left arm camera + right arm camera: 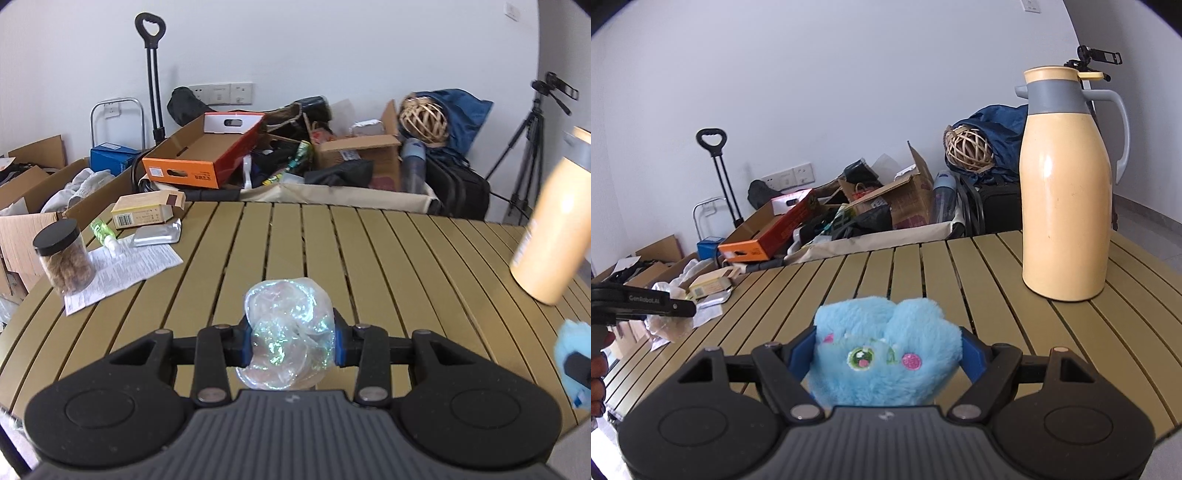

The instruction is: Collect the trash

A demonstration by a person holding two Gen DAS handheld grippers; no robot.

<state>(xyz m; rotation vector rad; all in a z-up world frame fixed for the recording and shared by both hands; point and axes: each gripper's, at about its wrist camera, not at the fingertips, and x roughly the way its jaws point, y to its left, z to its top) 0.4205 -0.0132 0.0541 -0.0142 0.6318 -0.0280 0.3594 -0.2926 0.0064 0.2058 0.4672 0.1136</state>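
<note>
Between the blue pads of our left tool [291,341] sits a crumpled wad of clear, iridescent plastic wrap [290,332], pinched from both sides and held over the near part of the slatted olive desk [369,251]. Whether the wad touches the slats we cannot tell. Our right tool [886,354] is clamped on a fluffy blue plush toy [884,358] with a green embroidered eye and pink cheeks; its pads press into the fur on either side.

At the far left of the desk, in the left wrist view, we see a clear jar with a black lid [62,254] holding something brown, standing on a printed paper sheet [125,269]. Just behind it lie a small green bottle [101,230], a silver foil pouch [157,234] and a tan carton [147,210], all close together. On the right side of the desk stands a tall cream thermos jug [1067,192] with a grey collar and handle, upright, well apart from the left cluster.

From the right wrist view our left tool appears at the left edge as a black bar, with the plastic wad pale beneath it. Beyond the desk we see a heap of cardboard boxes, an orange box [199,158], a woven rattan ball [424,118], a trolley handle [149,27] and a camera tripod [532,147] by the white wall.
</note>
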